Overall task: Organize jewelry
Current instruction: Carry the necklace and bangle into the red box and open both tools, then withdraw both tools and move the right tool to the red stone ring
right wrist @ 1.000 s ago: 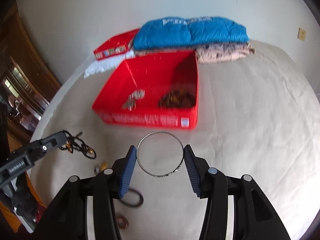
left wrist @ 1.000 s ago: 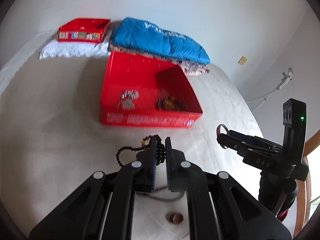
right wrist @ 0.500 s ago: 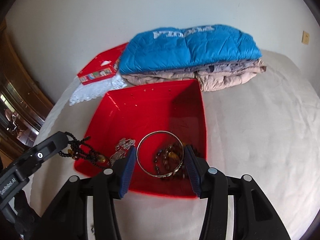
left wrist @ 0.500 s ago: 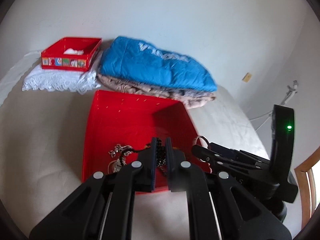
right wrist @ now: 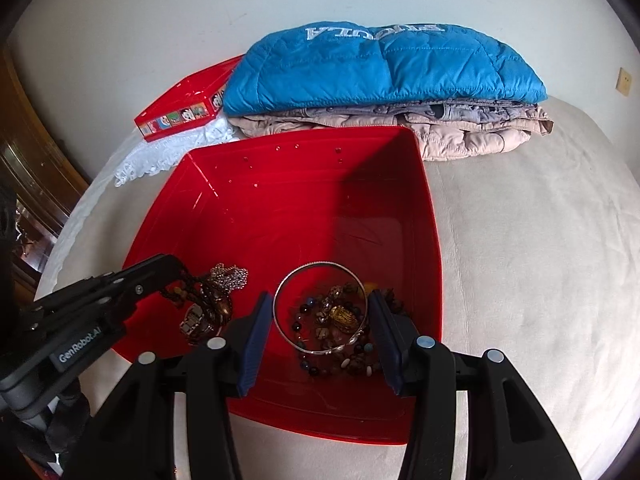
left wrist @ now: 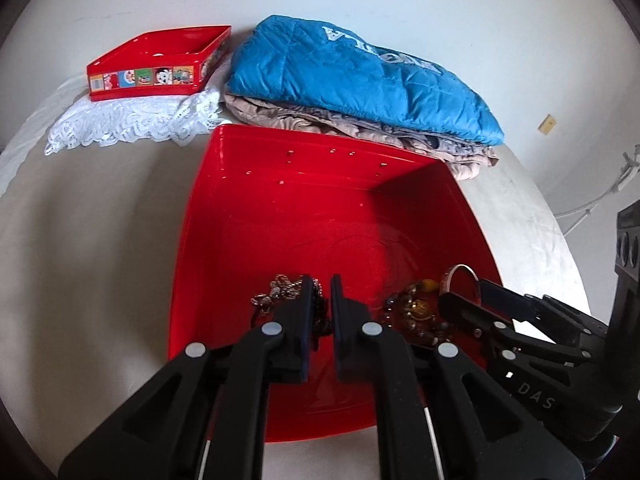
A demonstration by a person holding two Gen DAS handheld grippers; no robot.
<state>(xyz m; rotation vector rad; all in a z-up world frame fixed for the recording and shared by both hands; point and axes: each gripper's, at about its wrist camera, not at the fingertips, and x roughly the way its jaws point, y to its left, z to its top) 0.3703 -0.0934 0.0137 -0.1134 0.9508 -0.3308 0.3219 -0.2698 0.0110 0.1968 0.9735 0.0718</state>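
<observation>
Jewelry (right wrist: 340,320) in tray (right wrist: 304,200), folded bedding (right wrist: 384,68) seemingly behind

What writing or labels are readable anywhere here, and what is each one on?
"GenRobot.AI": side of the left gripper.
"DAS": body of the right gripper; any further letters are hidden.
White letters on the blue jacket: upside down, unreadable.
Small red box: cartoon pictures only.

The left gripper (left wrist: 321,300) pinches a dark bead strand (left wrist: 319,314) over the red bin (left wrist: 304,200); the right gripper (left wrist: 466,300) holds what looks like a silver bangle (left wrist: 460,271).
</observation>
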